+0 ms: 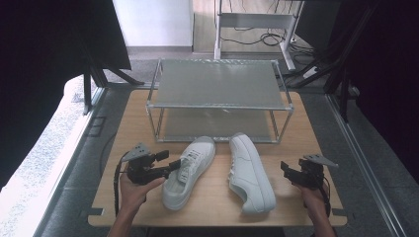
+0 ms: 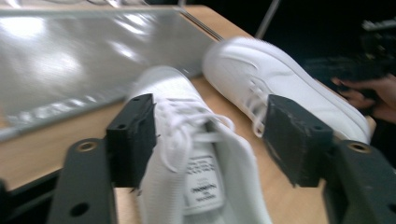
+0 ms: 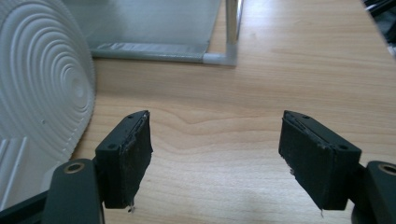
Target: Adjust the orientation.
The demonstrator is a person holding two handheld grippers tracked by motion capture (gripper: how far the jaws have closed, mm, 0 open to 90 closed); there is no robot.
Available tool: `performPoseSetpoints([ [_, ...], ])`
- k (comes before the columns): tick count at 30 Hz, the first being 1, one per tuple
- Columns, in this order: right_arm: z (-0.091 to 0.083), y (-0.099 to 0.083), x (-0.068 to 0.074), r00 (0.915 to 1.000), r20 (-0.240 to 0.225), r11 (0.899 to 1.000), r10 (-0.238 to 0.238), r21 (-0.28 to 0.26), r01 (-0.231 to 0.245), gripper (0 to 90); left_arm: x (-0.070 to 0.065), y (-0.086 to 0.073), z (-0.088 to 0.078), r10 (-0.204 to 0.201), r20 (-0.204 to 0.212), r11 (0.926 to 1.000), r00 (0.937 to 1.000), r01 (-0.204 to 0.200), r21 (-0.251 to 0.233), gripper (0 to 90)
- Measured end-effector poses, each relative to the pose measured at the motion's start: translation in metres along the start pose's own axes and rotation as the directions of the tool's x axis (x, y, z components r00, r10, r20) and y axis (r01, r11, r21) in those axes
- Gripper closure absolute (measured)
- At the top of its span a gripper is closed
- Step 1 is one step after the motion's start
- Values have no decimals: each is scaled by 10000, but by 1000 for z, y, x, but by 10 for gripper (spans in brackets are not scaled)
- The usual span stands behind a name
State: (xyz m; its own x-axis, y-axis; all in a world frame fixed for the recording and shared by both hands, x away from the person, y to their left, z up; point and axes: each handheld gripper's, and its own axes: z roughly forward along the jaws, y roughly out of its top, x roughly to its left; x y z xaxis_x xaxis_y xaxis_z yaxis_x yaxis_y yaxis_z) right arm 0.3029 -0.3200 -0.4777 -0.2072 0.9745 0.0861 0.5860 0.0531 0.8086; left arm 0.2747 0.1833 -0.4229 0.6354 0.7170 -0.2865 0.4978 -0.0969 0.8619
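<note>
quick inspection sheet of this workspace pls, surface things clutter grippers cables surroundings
surface: light wooden table, bare wood between the things
job's things: two white sneakers; left sneaker upright, right sneaker tipped on its side, sole toward the right gripper; two-tier metal shoe rack behind them, both shelves bare
clutter: nothing seen
grippers: left gripper open, jaws astride the left sneaker's opening, pads not pressing it; right gripper open over bare wood, beside the right sneaker
cables: black cable trailing from the left gripper; loose cables on the floor beyond the table
surroundings: grey floor, dark frame posts either side
</note>
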Motion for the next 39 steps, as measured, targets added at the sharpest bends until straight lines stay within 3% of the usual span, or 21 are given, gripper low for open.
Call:
performPoseSetpoints([
  [4, -5, 4, 5, 9996, 145, 9995, -245, -204, 248, 279, 1, 0, 1, 228, -329, 9996, 9992, -222, 193, 326],
  [10, -17, 13, 21, 9959, -595, 9953, -679, -730, 635, 371, 3, -1, 2, 115, -373, 9997, 9992, -106, 238, 308],
  [15, -26, 19, 41, 9841, -1238, 9886, -1273, -963, 1158, 417, 5, -1, 4, -26, -464, 9992, 9989, 45, 406, 304],
  [20, -36, 23, 62, 9707, -1470, 9787, -1903, -1055, 1759, 462, 8, -2, 1, -384, -489, 9987, 9981, 400, 327, 307],
  [22, -38, 23, 68, 9626, -1751, 9761, -2068, -1040, 1907, 521, 12, -2, -1, -596, -494, 9978, 9970, 609, 249, 312],
  [23, -39, 23, 72, 9557, -1977, 9746, -2179, -967, 2022, 578, 12, -2, -1, -589, -511, 9979, 9970, 602, 239, 313],
  [27, -40, 22, 83, 9428, -2236, 9679, -2471, -1037, 2291, 777, 11, -1, -3, -494, -501, 9986, 9975, 503, 166, 315],
  [30, -39, 20, 92, 9239, -2732, 9632, -2678, -996, 2497, 856, 9, -1, -1, -412, -419, 9988, 9983, 422, 240, 314],
  [37, -39, 15, 120, 8714, -3508, 9387, -3430, -941, 3316, 897, 8, -2, 2, -463, -305, 9983, 9985, 474, 344, 319],
  [39, -38, 13, 126, 8593, -3763, 9366, -3463, -862, 3397, 897, 9, -2, 3, -503, -254, 9981, 9984, 512, 353, 322],
])
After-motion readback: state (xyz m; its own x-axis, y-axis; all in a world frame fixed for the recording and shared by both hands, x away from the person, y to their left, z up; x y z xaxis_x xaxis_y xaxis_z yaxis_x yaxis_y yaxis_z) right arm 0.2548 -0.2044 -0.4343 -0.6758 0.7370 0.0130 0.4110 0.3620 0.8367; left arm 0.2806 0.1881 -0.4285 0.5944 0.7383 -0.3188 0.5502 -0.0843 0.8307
